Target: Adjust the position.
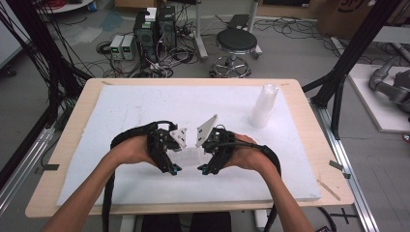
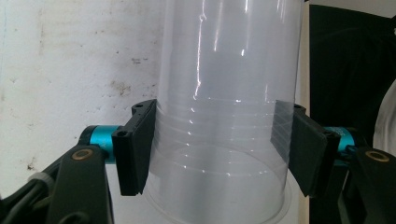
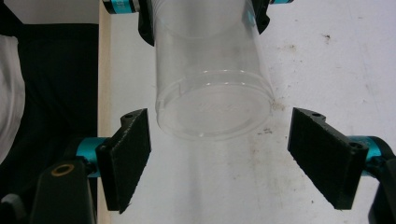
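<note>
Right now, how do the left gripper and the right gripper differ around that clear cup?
The left gripper is shut on the clear cup, pads pressing both its sides; the right gripper is open, its pads apart from the cup. The left grips near the rim end; the right's jaws flank the base end. Both have black jaws with teal fittings.

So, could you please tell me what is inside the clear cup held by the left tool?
The clear cup looks empty; the white pad shows through it.

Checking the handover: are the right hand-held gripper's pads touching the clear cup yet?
Apart. The right gripper view shows the right hand-held gripper pads clear of the clear cup.
</note>
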A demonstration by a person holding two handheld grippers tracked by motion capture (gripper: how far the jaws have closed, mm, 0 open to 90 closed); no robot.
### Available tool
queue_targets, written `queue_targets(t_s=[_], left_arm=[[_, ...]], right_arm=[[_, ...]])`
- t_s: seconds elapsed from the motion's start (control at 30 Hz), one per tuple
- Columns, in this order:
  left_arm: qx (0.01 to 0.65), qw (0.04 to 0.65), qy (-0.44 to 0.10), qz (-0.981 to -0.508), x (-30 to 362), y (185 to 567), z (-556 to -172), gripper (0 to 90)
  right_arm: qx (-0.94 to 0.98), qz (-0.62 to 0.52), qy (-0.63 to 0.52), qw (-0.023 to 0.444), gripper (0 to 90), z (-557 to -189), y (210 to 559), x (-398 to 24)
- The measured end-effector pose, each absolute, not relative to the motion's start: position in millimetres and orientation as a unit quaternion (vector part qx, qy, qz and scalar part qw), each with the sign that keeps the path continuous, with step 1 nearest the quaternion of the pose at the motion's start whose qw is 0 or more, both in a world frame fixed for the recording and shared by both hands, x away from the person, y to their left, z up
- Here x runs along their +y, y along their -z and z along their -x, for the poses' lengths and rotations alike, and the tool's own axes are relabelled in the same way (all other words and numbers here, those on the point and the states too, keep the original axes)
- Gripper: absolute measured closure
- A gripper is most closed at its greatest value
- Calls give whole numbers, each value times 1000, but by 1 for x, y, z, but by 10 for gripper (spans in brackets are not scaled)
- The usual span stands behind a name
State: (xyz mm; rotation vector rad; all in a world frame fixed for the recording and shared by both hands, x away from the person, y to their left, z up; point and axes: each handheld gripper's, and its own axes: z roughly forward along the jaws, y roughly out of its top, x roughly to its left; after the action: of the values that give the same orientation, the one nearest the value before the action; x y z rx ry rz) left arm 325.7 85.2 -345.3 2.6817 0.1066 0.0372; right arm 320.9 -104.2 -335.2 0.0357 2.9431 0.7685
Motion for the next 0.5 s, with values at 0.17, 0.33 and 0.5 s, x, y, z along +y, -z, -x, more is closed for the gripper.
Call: queue_targets(t_s=[0.17,0.33,0.5], left_arm=[[38,230,-9,-972,83,346,-326,326],[35,236,-5,-971,83,347,-325,325],[35,238,-5,-970,84,347,-326,326]], right_arm=[[966,-11,-256,44,212,-322,336,-103],[965,-4,-260,39,256,-322,336,-102],[963,-9,-269,35,294,-323,336,-102]])
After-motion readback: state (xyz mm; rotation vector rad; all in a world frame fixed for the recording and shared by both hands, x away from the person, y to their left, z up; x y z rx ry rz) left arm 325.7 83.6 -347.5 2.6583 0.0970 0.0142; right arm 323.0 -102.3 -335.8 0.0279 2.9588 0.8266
